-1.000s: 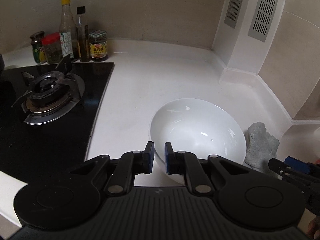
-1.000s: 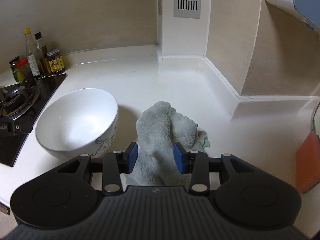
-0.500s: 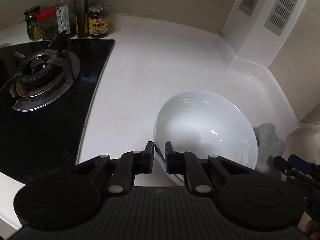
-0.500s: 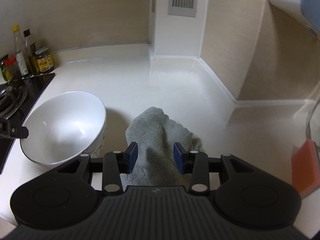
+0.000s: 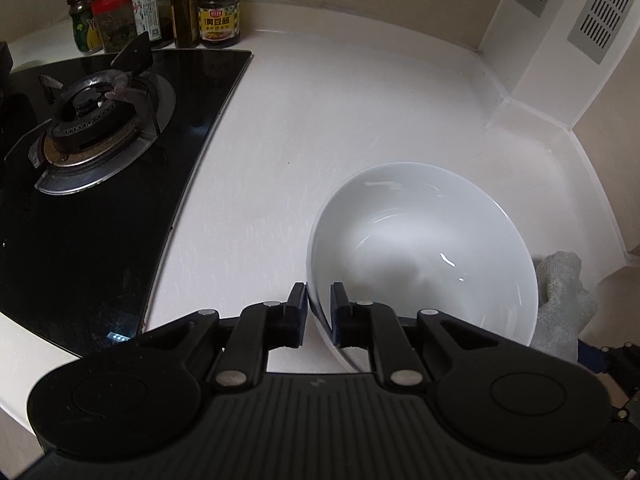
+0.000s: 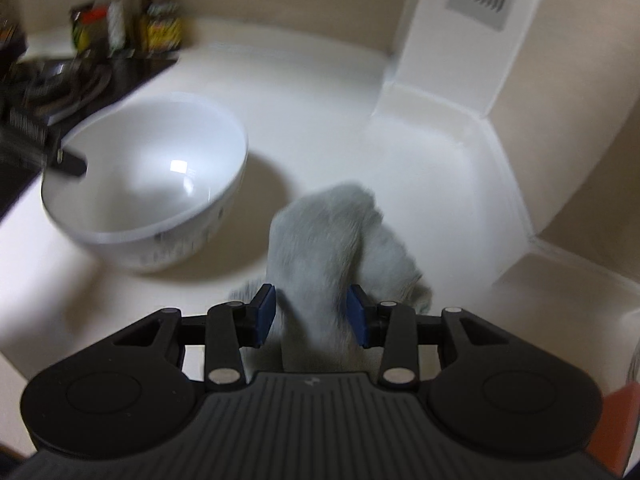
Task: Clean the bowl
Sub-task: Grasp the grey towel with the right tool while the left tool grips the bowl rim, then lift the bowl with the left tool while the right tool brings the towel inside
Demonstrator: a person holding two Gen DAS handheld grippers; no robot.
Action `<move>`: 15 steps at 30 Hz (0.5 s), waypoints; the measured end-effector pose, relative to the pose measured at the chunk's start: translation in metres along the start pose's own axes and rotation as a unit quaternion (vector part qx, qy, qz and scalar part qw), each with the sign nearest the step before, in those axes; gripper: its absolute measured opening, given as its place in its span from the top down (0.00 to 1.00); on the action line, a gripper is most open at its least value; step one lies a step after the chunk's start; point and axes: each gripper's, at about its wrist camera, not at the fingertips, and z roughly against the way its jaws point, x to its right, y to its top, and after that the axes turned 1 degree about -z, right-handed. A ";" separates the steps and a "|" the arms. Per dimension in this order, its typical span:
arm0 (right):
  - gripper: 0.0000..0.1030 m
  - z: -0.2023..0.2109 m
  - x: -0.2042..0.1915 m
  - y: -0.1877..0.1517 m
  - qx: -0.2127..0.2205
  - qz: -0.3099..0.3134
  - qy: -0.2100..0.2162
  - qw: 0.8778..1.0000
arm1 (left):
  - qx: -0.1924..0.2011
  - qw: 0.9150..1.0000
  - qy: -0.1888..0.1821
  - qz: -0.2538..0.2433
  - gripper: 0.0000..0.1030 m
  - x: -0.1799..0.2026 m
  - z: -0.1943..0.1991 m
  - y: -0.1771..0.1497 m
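The left gripper (image 5: 319, 312) now pinches the near rim of the white bowl (image 5: 420, 248) on the counter (image 5: 320, 112). At three o'clock of it, the right gripper (image 6: 311, 314) has lifted the grey cloth (image 6: 336, 240). Wiping can start.

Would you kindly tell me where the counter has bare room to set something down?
The white counter is bare between the stove and the bowl, and back to the wall column. It is crowded by the jars, and where the cloth lies beside the bowl.
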 end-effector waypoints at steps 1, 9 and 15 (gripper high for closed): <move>0.81 -0.002 0.001 -0.002 0.000 0.001 0.000 1.000 | -0.002 1.000 -0.002 0.003 0.86 -0.001 -0.001 0.000; 0.92 0.025 0.038 0.021 0.055 -0.035 0.076 0.995 | -0.009 1.000 -0.013 0.016 0.86 -0.005 -0.003 0.002; 0.92 0.081 0.038 0.086 0.159 0.072 0.222 0.959 | -0.017 0.999 -0.035 0.027 0.86 -0.012 -0.004 0.005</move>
